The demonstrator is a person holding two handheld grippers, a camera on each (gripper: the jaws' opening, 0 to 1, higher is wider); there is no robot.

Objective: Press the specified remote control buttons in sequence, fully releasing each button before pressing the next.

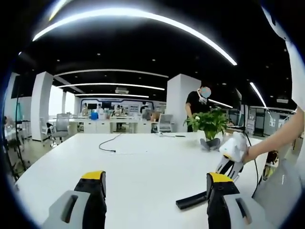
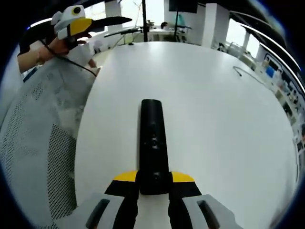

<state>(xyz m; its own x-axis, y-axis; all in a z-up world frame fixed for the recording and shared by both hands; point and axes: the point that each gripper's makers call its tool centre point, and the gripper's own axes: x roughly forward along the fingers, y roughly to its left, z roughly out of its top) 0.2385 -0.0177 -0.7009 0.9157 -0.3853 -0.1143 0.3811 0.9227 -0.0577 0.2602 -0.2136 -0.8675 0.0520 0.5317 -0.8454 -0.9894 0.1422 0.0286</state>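
Remote [image 2: 152, 143] lies flat on white table [image 2: 214, 119], near end pinched between right gripper [image 2: 153, 179] jaws. Left gripper [image 1: 157, 188] jaws spread wide over bare tabletop, holding nothing. Potted plant [image 1: 209, 125] sits at far edge.

We see the remote control [image 2: 153, 143] as a long, slim black bar with a rounded far end, its dark button face turned up and the buttons too faint for us to tell apart. In the right gripper view it lies flat on the white tabletop [image 2: 214, 119], pointing straight away, its near end clamped between the jaws. In the left gripper view we see the same remote [image 1: 191, 200] low over the tabletop, beside the right-hand jaw.
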